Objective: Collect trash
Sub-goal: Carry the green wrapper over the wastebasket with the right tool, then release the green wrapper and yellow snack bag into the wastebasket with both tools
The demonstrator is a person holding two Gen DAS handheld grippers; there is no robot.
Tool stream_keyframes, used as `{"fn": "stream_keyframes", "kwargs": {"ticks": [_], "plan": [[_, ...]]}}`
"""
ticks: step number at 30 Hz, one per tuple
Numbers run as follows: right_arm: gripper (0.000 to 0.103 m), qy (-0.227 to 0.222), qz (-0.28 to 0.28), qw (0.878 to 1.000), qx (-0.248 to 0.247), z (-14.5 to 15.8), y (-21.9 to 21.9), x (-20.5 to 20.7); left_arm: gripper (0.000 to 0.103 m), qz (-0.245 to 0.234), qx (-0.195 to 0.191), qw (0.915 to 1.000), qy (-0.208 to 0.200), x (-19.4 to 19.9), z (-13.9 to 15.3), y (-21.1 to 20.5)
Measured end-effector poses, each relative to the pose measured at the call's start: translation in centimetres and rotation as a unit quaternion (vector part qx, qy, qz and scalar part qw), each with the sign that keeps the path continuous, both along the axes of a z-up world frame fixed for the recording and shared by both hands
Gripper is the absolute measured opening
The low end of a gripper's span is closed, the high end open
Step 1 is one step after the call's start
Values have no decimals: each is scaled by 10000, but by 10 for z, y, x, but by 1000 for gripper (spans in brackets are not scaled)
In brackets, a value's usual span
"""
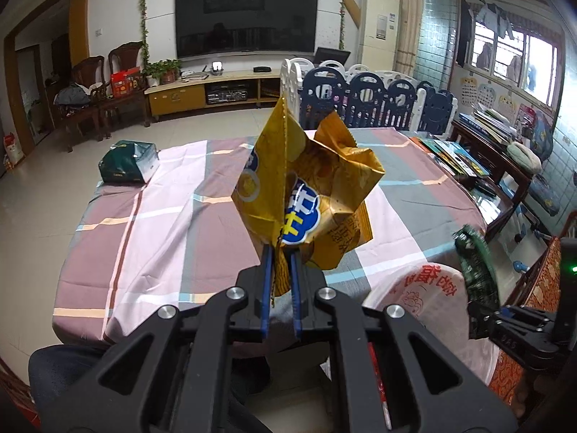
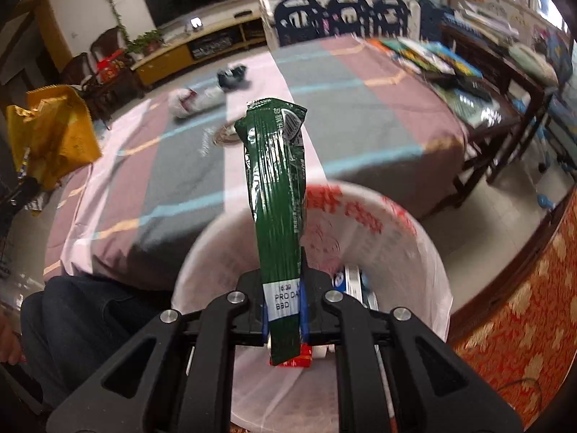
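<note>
Tablecloth holds crumpled wrappers; bin near.

**Worktop ahead, bin at the near edge**

The worktop fills the middle of the room. A bin stands at its near right edge, beside a knee on the left. The left tongs hold a snack bag above the worktop's near side; the right tongs hold a wrapper over the bin. A pouch lies at the far left corner. Crumpled scraps lie farther off, mid-worktop. A side table with books stands right; a television hangs on the far wall.
</note>
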State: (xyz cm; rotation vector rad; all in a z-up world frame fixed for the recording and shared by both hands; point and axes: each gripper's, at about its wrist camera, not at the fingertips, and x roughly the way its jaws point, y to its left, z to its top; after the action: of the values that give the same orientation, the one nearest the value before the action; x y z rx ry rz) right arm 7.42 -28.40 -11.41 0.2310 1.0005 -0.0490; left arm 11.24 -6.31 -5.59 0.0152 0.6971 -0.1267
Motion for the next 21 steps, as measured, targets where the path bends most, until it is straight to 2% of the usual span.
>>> {"fn": "stream_keyframes", "kwargs": {"ticks": [6,10,12,13,14,18,21], "plan": [[13,583,-459,9972,130,-48,-18,-13,10,-258,112,9996,-57,-7,-2,-17],[15,776,-541,9954,161,-63,-20,-16,10,-382,133,9992,-26,-8,-5,-21],[34,839,-586,9946,169,-67,-19,-18,11,-479,132,9988,35,-8,-8,-25],[50,855,-650,9940,185,-68,-20,-19,10,-534,135,9985,74,-8,-10,-28],[58,844,-730,9935,214,-68,-20,-20,10,-586,142,9981,119,-7,-12,-30],[59,673,-1189,9900,363,-63,-37,-27,11,-897,29,9950,447,-3,-24,-39],[59,218,-1685,9847,374,-43,-54,-36,11,-1418,-364,9846,950,4,-40,-48]]}}
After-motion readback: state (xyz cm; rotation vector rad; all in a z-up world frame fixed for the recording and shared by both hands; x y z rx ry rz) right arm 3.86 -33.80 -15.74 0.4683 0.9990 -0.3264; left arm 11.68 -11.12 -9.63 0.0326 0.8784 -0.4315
